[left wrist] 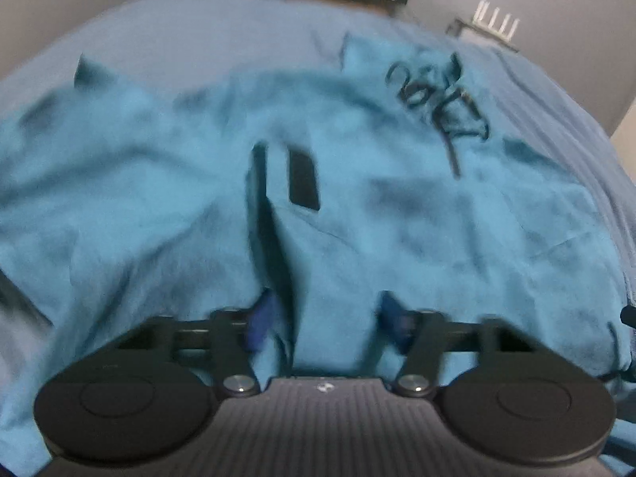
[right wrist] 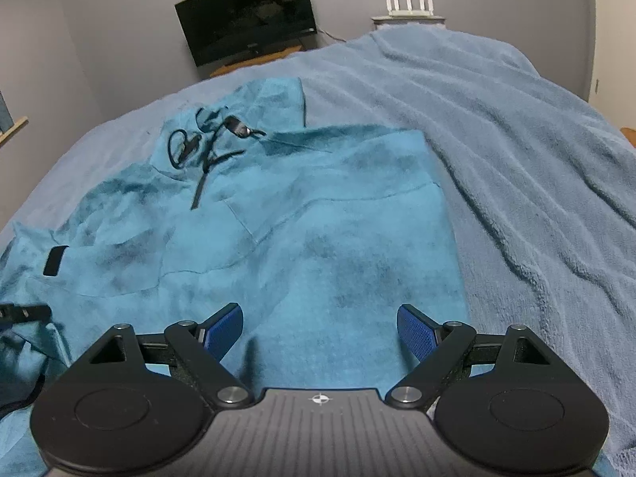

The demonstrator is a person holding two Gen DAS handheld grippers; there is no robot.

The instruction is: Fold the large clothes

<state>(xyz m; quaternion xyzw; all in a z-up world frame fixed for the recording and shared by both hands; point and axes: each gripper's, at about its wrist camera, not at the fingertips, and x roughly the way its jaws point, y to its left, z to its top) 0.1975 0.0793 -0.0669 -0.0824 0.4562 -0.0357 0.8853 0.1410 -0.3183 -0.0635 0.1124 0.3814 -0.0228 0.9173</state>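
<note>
Left wrist view motion-blurred; hoodie (left wrist: 357, 218) left part cut off by edge.

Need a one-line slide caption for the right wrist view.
Right gripper open above a teal hooded garment spread on a blue blanket, dark drawstrings at the collar.

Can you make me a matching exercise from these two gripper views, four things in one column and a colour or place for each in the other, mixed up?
Things:
1. hoodie
2. blanket
3. television
4. drawstring

Descriptions:
A. black cord, lying near the garment's neck
B. dark screen, against the far wall
C. teal, spread flat under both grippers
D. pale blue and ribbed, covering the bed

Pairs: 1-C, 2-D, 3-B, 4-A
</note>
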